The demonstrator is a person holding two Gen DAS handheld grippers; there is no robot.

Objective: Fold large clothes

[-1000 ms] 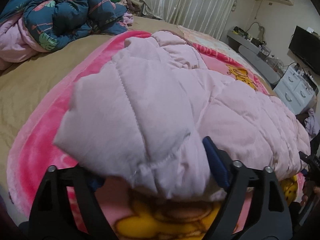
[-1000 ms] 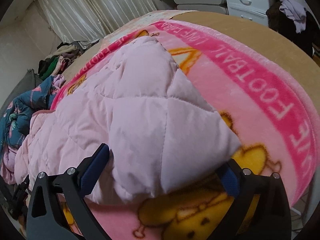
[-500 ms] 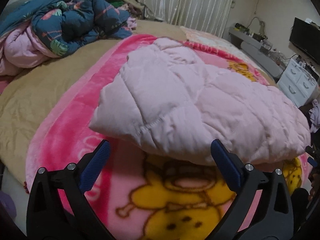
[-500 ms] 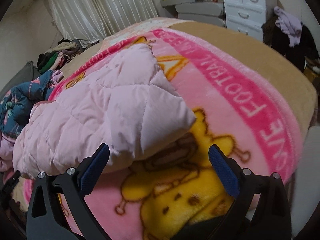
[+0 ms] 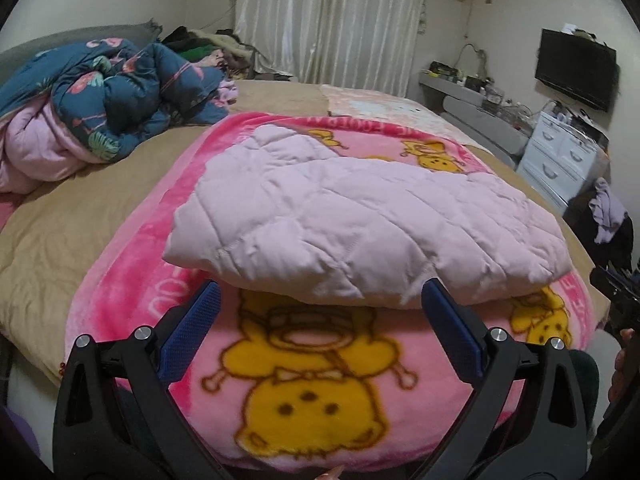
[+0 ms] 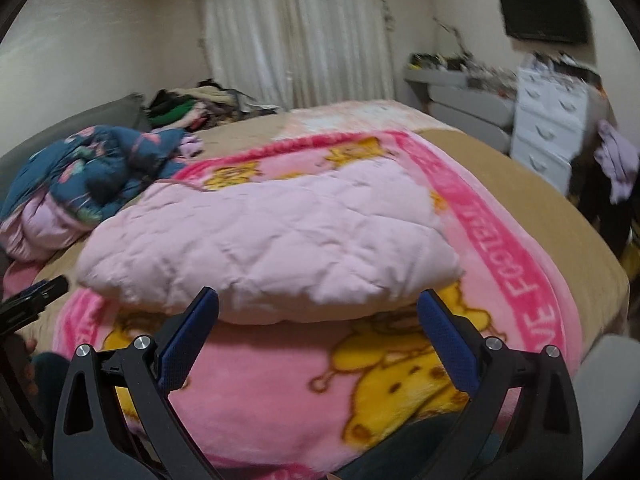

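Mid-frame: folded pink quilted coat on my blanket; left gripper and, though blurred, right gripper spread wide, empty.

Folded pale-pink quilted jacket lies flat on blanket.

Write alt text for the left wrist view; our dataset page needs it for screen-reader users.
A folded pale pink quilted garment lies on a pink cartoon-print blanket on a bed, just beyond the open, empty left gripper. A bundled dark floral duvet sits at far left, with curtains and a wall television behind.
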